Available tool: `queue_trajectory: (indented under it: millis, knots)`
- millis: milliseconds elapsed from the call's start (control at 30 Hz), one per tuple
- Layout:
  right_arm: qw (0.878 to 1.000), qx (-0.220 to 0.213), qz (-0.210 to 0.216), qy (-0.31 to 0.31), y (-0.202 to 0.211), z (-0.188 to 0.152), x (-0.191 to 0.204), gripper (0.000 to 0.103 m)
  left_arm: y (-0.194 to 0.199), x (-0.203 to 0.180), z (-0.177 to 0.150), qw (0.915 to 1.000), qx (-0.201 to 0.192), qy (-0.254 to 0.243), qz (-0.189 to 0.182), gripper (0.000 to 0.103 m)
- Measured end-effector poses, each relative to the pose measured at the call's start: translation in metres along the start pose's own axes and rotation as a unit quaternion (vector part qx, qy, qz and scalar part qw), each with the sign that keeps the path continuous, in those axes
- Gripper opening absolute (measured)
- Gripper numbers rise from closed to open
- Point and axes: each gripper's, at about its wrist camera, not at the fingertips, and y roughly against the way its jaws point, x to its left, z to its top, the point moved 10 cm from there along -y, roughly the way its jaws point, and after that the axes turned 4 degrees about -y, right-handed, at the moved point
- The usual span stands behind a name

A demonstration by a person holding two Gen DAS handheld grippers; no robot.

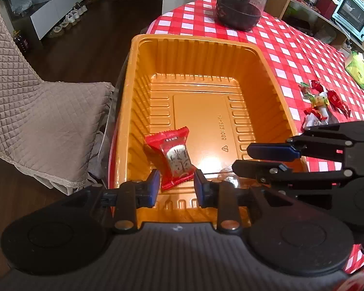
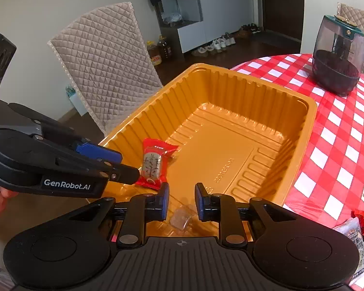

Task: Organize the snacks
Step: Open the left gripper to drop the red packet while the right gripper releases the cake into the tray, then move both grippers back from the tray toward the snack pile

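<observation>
An orange plastic tray (image 1: 133, 77) (image 2: 310, 121) sits at the table's edge. A red-wrapped snack (image 1: 174, 160) (image 2: 154, 163) lies on the tray floor at the near side. My left gripper (image 1: 176, 186) is open, its blue pads either side of the snack's near end, not pressing it. My right gripper (image 2: 182, 198) is open over the tray's near edge, above a small clear-wrapped candy (image 2: 182, 218) that also shows in the left wrist view (image 1: 230, 179). The right gripper also shows in the left wrist view (image 1: 267, 158), and the left gripper in the right wrist view (image 2: 123, 167).
Several wrapped snacks (image 1: 320, 101) (image 2: 361, 220) lie on the red checked tablecloth (image 1: 291, 48) right of the tray. A dark lidded jar (image 1: 240, 2) (image 2: 337, 55) stands beyond the tray. Quilted chairs (image 1: 36, 101) (image 2: 104, 60) stand by the table's edge.
</observation>
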Motion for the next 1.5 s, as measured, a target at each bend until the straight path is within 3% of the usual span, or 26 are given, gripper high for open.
queue_trajectory:
  millis: [567,867,1167,1300,1500]
  knots:
    - [0.999,-0.043,0.022,-0.02,0.061,-0.018,-0.005,0.027,0.045,-0.034,-0.012,0.9989,-0.038,0.016,0.024,0.033]
    - [0.997,-0.057,0.018,-0.039,0.112,-0.053,-0.029,0.028,0.064,-0.092,-0.027,0.9983,-0.054,0.014,0.014,0.035]
    - [0.995,-0.061,-0.02,-0.079,0.155,-0.1,-0.077,0.028,0.066,-0.166,-0.035,0.9975,-0.067,-0.002,-0.021,0.036]
    - [0.992,-0.065,-0.042,-0.104,0.171,-0.12,-0.104,0.028,0.062,-0.2,-0.032,0.9966,-0.072,-0.013,-0.038,0.048]
    - [0.986,-0.072,-0.072,-0.135,0.193,-0.144,-0.139,0.028,0.045,-0.239,-0.027,0.9955,-0.075,-0.036,-0.046,0.049]
